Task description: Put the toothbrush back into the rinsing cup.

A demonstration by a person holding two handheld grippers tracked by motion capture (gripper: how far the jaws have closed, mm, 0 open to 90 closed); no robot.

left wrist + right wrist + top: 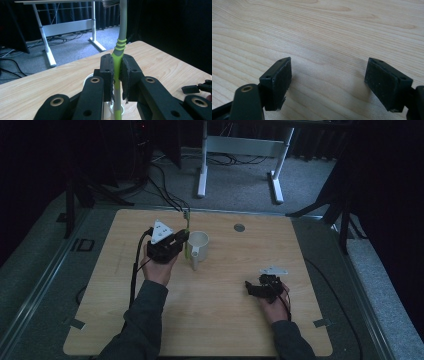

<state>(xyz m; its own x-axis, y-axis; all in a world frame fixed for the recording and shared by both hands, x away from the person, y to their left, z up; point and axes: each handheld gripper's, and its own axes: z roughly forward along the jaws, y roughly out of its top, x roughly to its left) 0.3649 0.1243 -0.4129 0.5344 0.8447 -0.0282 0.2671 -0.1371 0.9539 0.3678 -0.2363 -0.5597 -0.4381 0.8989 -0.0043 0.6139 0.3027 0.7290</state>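
A green and grey toothbrush (pixel 187 231) (pixel 121 37) stands upright, bristles at the top, with my left gripper (pixel 181 239) (pixel 117 67) shut on its green handle. A white mug (pixel 199 241) (pixel 88 79) sits on the wooden table (pixel 225 320) just right of that gripper. The brush's lower end hangs at the mug's left rim; whether it is inside I cannot tell. My right gripper (pixel 250 288) (pixel 328 80) rests low over the table's right part, jaws wide open over bare wood, with nothing between its pads (pixel 279 80).
A small round metal disc (pixel 239 227) is set into the table near its far edge. A white desk frame (pixel 240 150) and cables (pixel 165 190) lie on the carpet beyond the table. Dark curtains ring the space.
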